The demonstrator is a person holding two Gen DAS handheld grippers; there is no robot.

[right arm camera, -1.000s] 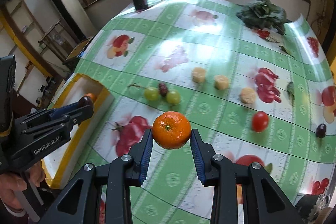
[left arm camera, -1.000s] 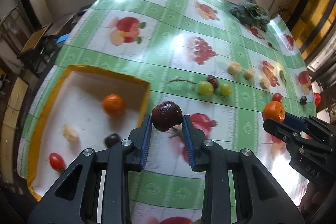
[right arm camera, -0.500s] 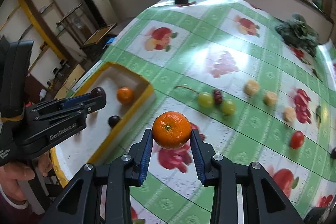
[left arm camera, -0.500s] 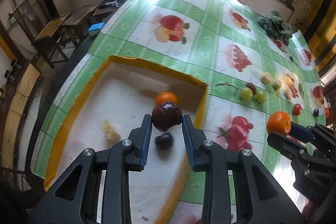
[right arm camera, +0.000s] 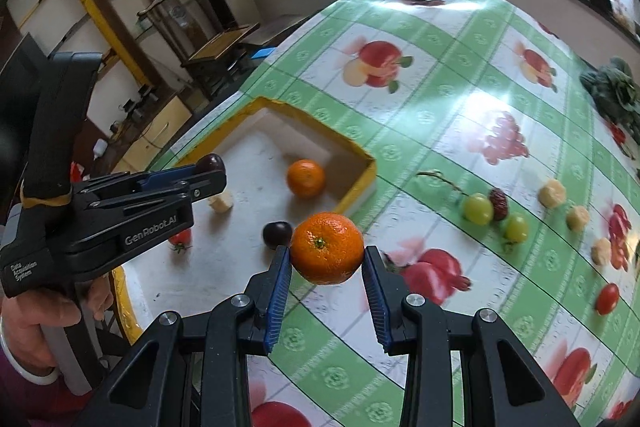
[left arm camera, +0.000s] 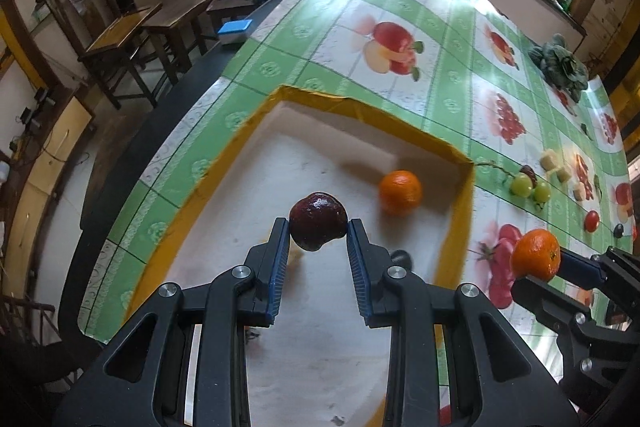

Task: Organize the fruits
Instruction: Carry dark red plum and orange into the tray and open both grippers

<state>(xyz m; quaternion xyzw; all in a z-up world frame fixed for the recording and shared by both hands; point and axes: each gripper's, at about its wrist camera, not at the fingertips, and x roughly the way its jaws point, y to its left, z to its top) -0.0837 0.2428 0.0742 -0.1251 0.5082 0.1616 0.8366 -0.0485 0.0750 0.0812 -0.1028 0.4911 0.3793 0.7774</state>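
Jaws of the left gripper (left arm camera: 318,241) clamp a dark plum (left arm camera: 318,221) above the yellow-rimmed tray (left arm camera: 456,223); the right gripper (right arm camera: 326,269) pinches a mandarin (right arm camera: 327,248) over the desk (right arm camera: 440,87) beside it. Best lower each first, releasing clear of the mandarin in the tray (right arm camera: 305,178).

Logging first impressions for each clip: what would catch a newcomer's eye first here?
Each tool grips a fruit: the left tool holds a dark red fruit above the yellow-rimmed tray, and the right tool holds an orange over the fruit-print tablecloth beside it. Another orange already lies inside.
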